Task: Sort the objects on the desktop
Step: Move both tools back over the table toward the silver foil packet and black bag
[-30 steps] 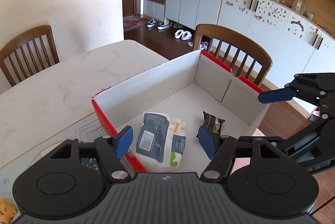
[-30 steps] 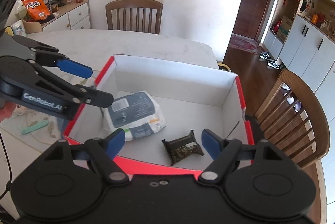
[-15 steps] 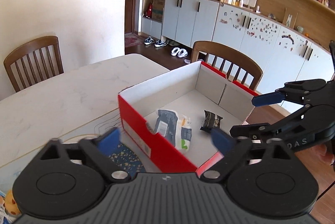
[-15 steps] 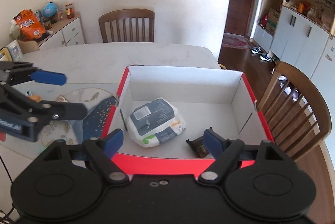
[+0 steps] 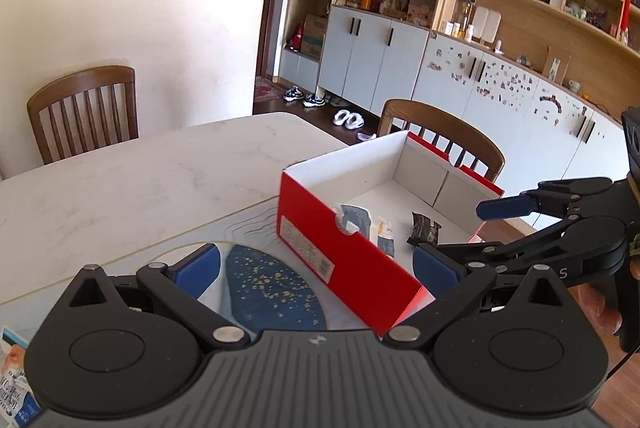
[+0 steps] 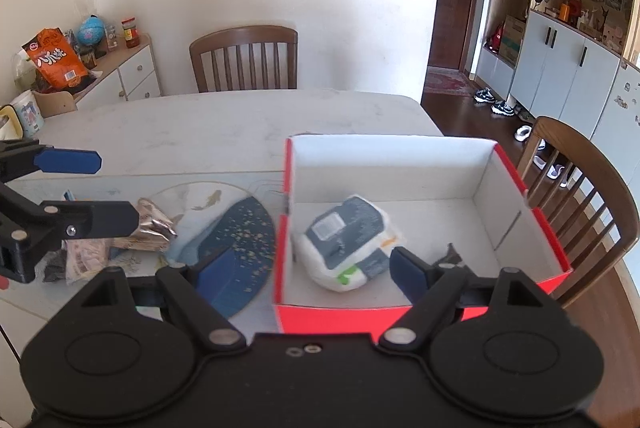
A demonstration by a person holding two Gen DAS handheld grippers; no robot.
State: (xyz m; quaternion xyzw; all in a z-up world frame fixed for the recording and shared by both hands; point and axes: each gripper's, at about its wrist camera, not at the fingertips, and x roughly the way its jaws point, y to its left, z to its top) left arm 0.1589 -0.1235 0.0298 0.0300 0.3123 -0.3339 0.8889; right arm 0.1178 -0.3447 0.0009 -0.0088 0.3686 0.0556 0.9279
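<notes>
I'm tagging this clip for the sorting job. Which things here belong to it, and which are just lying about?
Part of the job:
red box
white wipes pack
dark snack wrapper
silvery packet
pale packet

Lying about:
orange snack bag
globe
wooden chairs
shoes

Orange foil snack bag (image 6: 54, 58) on the sideboard, far left beyond the tongs, bears large white Chinese characters.
</notes>
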